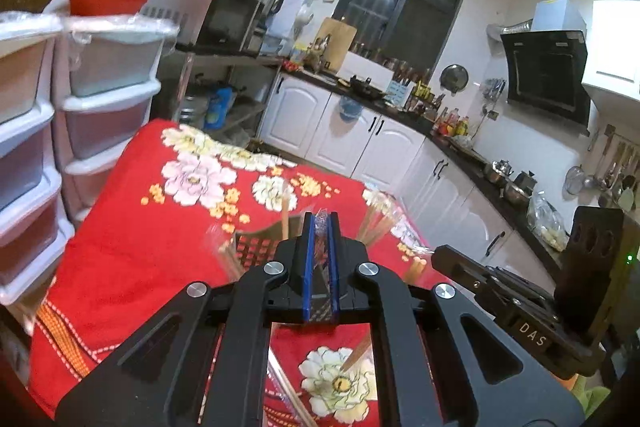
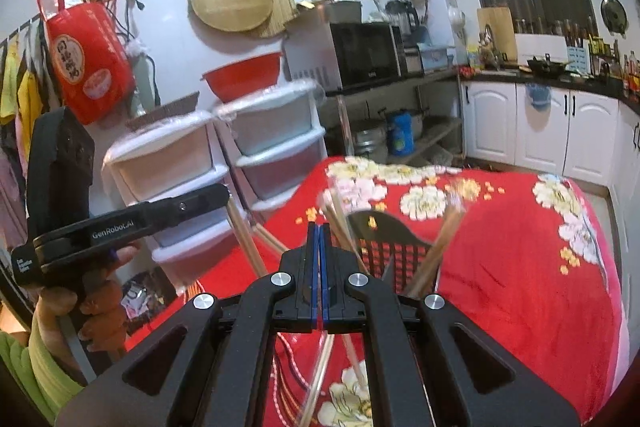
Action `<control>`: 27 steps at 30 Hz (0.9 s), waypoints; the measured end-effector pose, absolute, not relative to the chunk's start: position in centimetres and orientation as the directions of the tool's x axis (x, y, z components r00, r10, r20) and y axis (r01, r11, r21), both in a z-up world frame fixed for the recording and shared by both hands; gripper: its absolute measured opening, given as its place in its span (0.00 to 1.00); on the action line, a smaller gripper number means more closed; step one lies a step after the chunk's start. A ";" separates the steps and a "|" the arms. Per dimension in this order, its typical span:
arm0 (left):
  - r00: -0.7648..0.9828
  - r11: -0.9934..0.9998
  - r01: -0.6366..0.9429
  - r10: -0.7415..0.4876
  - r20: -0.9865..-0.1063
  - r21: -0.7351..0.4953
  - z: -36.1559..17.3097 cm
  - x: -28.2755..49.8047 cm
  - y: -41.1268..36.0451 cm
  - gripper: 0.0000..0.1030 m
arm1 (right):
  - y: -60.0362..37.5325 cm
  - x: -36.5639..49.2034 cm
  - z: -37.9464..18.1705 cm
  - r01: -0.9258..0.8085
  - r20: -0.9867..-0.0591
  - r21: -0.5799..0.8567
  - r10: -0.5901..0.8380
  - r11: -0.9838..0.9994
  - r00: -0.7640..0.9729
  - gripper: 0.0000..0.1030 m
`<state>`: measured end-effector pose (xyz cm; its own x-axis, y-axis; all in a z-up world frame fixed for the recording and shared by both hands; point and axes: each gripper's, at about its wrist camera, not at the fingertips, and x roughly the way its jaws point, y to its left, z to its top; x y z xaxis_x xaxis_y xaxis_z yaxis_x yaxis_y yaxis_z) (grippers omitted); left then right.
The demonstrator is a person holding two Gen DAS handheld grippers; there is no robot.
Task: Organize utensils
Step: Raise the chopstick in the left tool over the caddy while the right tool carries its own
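Left wrist view: left gripper (image 1: 321,217) has its jaws closed on a crinkled bit of clear plastic wrap (image 1: 321,227) pinched between the blue pads, held above the tabletop (image 1: 132,227), which is covered in a red floral cloth. Just past the fingertips sits a dark slotted utensil holder (image 1: 256,247) with chopsticks (image 1: 285,215) standing in it; more chopsticks fan out to the right, blurred, in clear plastic. Loose chopsticks lie on the cloth below the gripper frame. Right gripper's body comes in from the right edge; its tips touch the plastic near the holder. White drawer units (image 1: 108,99) stand left of the tabletop. Right wrist view: right gripper (image 2: 320,227) has its jaws fully closed, pads touching; whether any plastic is caught between them I can't tell. Utensil holder (image 2: 394,251) sits just beyond and right of the tips, chopsticks (image 2: 438,247) leaning out of it at angles, blurred. Left gripper (image 2: 222,193) comes in from the left, gripped by a hand (image 2: 96,303), with chopsticks hanging below its tip off the tabletop edge.
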<state>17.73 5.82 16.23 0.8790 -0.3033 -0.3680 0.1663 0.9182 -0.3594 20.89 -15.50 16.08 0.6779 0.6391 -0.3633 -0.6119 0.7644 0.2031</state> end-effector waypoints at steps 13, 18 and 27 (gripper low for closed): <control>0.897 0.916 0.199 -0.314 -0.310 -0.349 19.1 19.1 5.0 0.02 | -14.4 22.1 19.4 -0.631 -0.287 0.197 0.659 0.751 0.695 0.01; 0.908 0.922 0.197 -0.300 -0.293 -0.333 20.5 20.0 5.1 0.02 | -14.3 23.1 20.6 -0.628 -0.261 0.195 0.657 0.753 0.707 0.01; 0.924 0.930 0.172 -0.267 -0.274 -0.325 22.1 21.8 5.5 0.02 | -14.0 25.3 22.6 -0.620 -0.215 0.193 0.649 0.760 0.730 0.01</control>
<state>21.77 5.49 22.09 0.9240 -0.2665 -0.2742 0.1717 0.9299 -0.3254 25.32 -14.03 22.60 0.7296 0.6493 -0.2147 -0.6199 0.7605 0.1933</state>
